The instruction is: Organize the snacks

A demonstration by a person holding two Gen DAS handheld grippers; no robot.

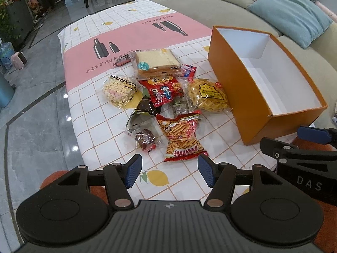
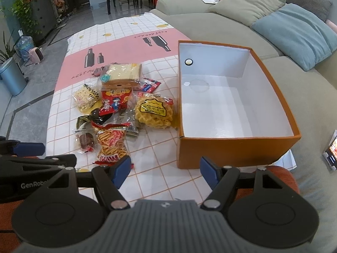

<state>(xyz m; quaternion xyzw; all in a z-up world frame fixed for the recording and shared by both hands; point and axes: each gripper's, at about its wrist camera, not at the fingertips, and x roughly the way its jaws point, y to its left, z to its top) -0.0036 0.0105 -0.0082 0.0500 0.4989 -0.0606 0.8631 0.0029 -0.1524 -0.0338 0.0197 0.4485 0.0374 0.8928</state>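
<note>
From my left claw (image 1: 169, 171) I look down on a table (image 1: 109, 126) covered with a checked cloth. Its blue pads (image 1: 132, 171) stand apart with only the cloth between them; it grips nothing. Just beyond them lies a red bag of stick snacks (image 1: 182, 136), nearest the table's near edge. A small dark cake in clear wrap (image 1: 144, 139) sits to its left. Farther in are a red cartoon packet (image 1: 163, 91), a bag of pale puffs (image 1: 119, 90), a yellow waffle cookie pack (image 1: 207, 96) and wrapped sliced bread (image 1: 155, 62). An orange box (image 1: 238, 97), open and white inside, stands along the table's right edge, beside a sofa (image 1: 210, 6). My right claw (image 1: 294, 145) shows at the right margin.

From my right claw (image 2: 165, 171) the pads likewise stand wide with nothing between them. The orange box (image 2: 236, 149) is straight ahead at the near right corner, nothing inside. The waffle cookie pack (image 2: 154, 111) lies just beside the box's left wall, the stick snacks (image 2: 112, 143) nearer me, the bread (image 2: 121, 73) farthest. My left claw (image 2: 31, 158) sits at the left margin.
</note>
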